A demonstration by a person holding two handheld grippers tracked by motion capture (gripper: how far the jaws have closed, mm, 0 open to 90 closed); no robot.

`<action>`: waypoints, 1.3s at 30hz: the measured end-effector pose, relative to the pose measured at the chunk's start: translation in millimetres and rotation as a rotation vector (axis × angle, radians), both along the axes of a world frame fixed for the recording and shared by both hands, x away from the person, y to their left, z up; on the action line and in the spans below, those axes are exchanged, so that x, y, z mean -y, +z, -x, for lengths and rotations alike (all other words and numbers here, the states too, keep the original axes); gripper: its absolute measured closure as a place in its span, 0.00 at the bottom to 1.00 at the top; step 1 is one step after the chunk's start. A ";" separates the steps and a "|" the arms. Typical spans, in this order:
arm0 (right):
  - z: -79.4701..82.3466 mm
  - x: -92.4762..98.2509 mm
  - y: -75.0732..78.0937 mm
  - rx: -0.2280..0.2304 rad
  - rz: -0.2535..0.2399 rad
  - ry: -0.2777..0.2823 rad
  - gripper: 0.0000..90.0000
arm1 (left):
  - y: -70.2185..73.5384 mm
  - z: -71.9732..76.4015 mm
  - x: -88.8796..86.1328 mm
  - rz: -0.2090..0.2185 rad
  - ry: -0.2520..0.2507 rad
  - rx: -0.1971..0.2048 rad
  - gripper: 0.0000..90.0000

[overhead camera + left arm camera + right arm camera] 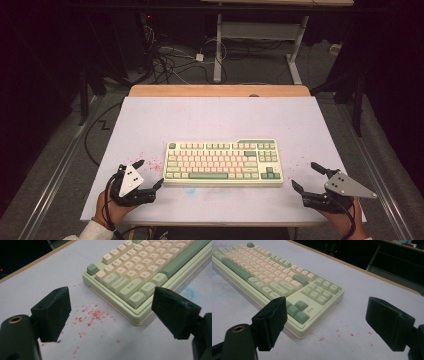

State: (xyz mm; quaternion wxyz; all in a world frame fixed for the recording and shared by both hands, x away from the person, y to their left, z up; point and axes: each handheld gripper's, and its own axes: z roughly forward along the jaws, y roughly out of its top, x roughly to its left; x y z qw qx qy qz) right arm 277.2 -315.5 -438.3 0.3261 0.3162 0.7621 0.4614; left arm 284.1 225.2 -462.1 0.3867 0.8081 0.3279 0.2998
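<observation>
High view: nothing is yet held; left gripper point(149, 174) and right gripper point(306, 176), jaws wide, flank the untouched keyboard point(223, 162).

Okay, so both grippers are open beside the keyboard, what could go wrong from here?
The left gripper sits close to the keyboard corner, so closing in might press keys instead of gripping the case. The right gripper stands further off; uneven contact could skew or slide the keyboard across the smooth table.

White table cover point(220, 117) with red specks point(93, 315), wooden edge point(220, 90), cables on floor point(170, 60)
</observation>
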 end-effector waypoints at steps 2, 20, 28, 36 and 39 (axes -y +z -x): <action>0.4 0.7 0.2 0.003 0.000 0.002 0.20 | 0.3 1.0 0.9 -0.002 -0.006 -0.004 0.17; 1.0 -7.7 6.4 0.005 0.010 0.019 0.21 | 3.7 2.4 -1.6 0.009 -0.025 0.008 0.17; -4.7 -15.8 11.1 0.007 0.010 0.038 0.22 | 8.8 -3.6 2.9 0.013 -0.042 0.001 0.17; -15.4 -31.0 14.3 0.012 0.017 0.059 0.21 | 14.1 -11.3 9.0 0.011 -0.057 -0.008 0.17; -18.6 -36.9 15.8 0.020 0.027 0.078 0.21 | 15.7 -14.6 12.0 0.017 -0.067 -0.016 0.17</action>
